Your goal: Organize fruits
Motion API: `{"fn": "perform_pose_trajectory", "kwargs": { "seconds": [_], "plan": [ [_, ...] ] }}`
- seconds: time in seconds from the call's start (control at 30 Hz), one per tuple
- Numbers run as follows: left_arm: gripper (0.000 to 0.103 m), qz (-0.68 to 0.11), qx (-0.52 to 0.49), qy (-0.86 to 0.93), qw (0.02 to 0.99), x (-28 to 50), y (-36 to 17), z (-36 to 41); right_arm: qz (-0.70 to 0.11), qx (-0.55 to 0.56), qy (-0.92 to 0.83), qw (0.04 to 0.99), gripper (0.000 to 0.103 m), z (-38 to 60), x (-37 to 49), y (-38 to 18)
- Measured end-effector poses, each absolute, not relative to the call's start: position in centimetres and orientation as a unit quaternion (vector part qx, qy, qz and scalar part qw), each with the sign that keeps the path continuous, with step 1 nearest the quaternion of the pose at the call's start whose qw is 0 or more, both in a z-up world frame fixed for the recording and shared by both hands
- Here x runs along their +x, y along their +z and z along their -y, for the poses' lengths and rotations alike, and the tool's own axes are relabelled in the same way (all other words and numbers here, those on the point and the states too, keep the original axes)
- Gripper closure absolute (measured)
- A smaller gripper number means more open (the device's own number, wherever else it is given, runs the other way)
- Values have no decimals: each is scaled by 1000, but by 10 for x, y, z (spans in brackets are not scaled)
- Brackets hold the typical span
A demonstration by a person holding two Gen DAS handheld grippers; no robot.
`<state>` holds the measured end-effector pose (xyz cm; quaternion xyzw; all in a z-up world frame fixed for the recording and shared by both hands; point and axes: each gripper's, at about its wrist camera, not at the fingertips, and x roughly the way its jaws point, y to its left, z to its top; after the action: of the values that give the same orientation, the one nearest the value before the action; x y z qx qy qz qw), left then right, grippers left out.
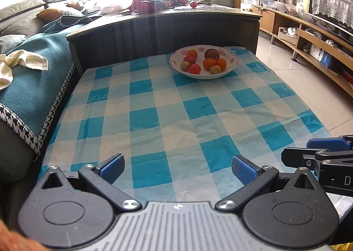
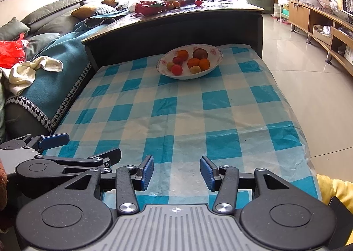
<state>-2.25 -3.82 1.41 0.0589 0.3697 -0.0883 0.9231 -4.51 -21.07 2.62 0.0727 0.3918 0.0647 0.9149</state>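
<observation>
Both grippers empty at near edge of surface, fruits all in bowl at far end.

Left to right we see: sofa (image 1: 28, 87) with teal cover and a cream towel (image 1: 24, 61) on it, beside the checkered surface (image 1: 154, 118). Our left gripper (image 1: 177, 168) sits low at the near edge, fingers (image 1: 112, 166) spread wide, nothing between them. Our right gripper (image 2: 176, 169) is just beside it, fingers (image 2: 146, 171) apart but narrower than the left, also holding nothing. White floral bowl (image 1: 232, 58) rests at the far end of the surface, well apart from both grippers, with the fruits (image 1: 209, 63) inside: oranges, red ones, small yellow-green ones, one dark brown round one. Raised table (image 1: 176, 19) behind bowl carries clutter. Wooden TV cabinet (image 1: 308, 37) on far right.
</observation>
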Motion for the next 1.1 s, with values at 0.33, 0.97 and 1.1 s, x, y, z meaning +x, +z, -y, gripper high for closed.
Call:
{"fn": "perform_pose_trajectory", "kwargs": {
  "seconds": [0.33,0.97,1.1],
  "plan": [
    [0,-369,55,-88,923,-26,15,37,-395,73,60,914,60,211,-49,25],
    [0,-367,54,-87,925,-31,17,37,-404,72,56,910,60,212,-50,21],
    [0,-366,54,-86,925,-32,17,36,-404,72,56,910,60,212,-51,21]
  ]
}}
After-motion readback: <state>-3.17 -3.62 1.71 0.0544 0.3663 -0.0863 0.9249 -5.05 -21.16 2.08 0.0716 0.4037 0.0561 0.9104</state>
